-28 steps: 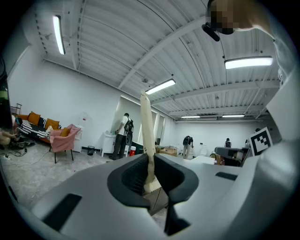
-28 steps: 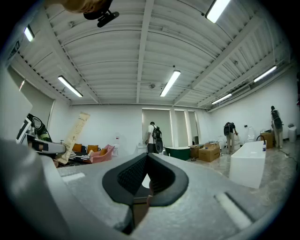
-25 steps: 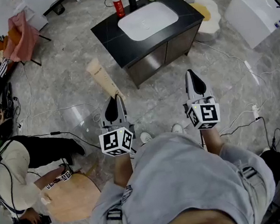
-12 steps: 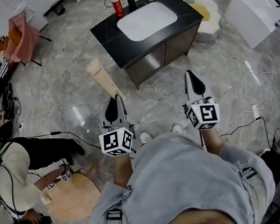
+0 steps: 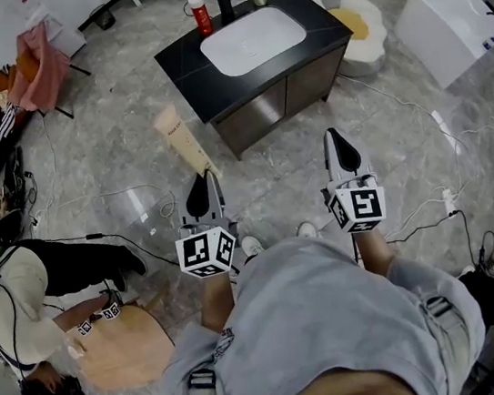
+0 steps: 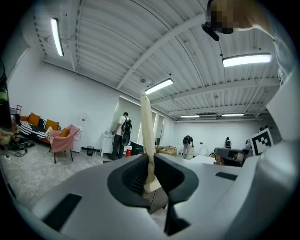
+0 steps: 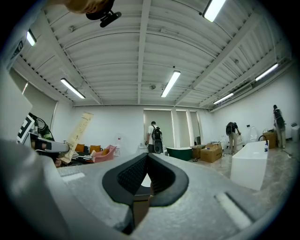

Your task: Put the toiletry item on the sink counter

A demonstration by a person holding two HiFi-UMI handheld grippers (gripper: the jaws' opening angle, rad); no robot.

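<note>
Transport step: I hold tube (image 5: 182,142) clamped in left gripper (image 5: 204,185); right gripper (image 5: 338,143) closed, apparently empty. Next: advance to sink counter (image 5: 187,72), twelve o'clock.

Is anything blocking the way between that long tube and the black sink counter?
Nothing visible does: only bare floor lies between the tube, held in the left gripper, and the sink counter.

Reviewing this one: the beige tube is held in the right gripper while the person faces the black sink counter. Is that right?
Not quite. The beige tube is held in the left gripper, not the right gripper, which holds nothing. The left gripper view shows its jaws clamped on the tube's crimped end. The person does face the black sink counter.
</note>
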